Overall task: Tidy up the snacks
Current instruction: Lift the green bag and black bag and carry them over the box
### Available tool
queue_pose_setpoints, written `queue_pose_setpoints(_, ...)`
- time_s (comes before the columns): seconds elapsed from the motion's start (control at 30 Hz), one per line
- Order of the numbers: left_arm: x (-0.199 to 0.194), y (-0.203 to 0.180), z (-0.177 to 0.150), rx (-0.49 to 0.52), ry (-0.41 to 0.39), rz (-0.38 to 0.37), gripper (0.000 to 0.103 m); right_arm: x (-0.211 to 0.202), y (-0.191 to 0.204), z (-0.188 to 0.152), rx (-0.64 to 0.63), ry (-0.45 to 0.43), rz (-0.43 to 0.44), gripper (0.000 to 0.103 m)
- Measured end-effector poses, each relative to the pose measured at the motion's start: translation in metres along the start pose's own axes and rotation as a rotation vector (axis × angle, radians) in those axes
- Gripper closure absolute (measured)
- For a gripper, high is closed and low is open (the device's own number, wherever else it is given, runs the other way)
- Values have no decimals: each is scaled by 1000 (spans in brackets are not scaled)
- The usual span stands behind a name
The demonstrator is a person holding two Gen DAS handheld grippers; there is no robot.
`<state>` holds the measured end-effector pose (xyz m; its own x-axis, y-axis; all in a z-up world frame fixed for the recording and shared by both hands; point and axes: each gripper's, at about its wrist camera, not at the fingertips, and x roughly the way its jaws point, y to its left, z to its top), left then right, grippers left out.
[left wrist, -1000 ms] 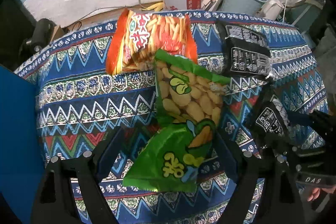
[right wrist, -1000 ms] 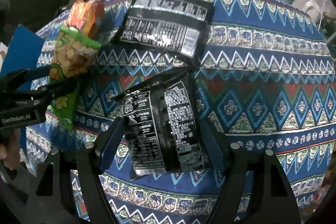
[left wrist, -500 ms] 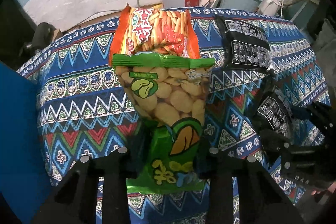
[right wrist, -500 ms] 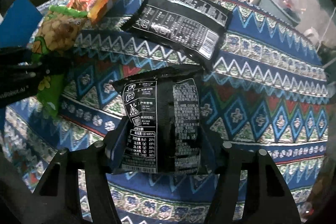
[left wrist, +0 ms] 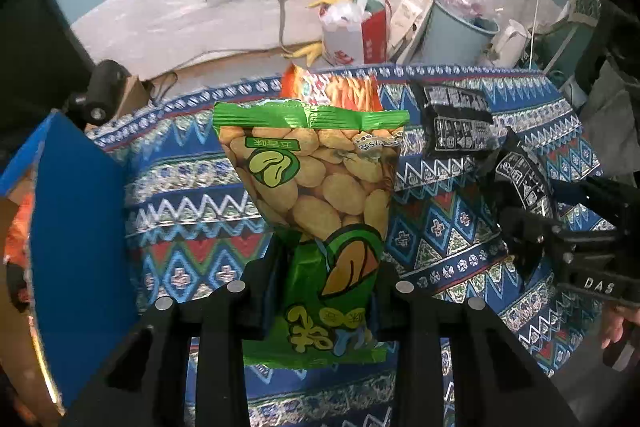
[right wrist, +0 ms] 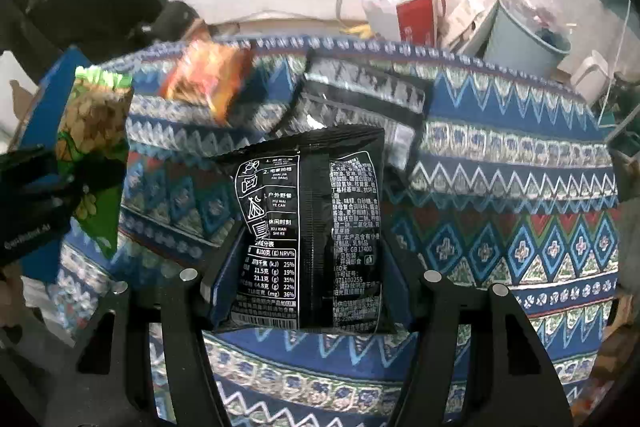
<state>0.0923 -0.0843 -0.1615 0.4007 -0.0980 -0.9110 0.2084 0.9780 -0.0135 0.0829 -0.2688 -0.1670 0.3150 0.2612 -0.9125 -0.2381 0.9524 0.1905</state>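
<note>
My left gripper (left wrist: 326,291) pinches the green bean bag (left wrist: 316,211) upright, the blue box (left wrist: 76,227) just to its left and nearer this hand; my right gripper (right wrist: 310,271) clamps the black packet (right wrist: 310,227).

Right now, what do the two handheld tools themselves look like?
Both are matte black. The left tool and right tool each have two thick angular fingers with round silver bolt heads. Seen from the other camera, the right tool's body bears white "DAS" lettering; the left's carries blurred white print. Bare fingertips show behind each; no cables visible.
</note>
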Motion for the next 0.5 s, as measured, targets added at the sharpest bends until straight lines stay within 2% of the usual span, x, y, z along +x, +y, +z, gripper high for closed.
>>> queue_pose_setpoints(0.5,-67,19,-2,-19,-132,6,69,-53,35,22,-35,-128,93,40)
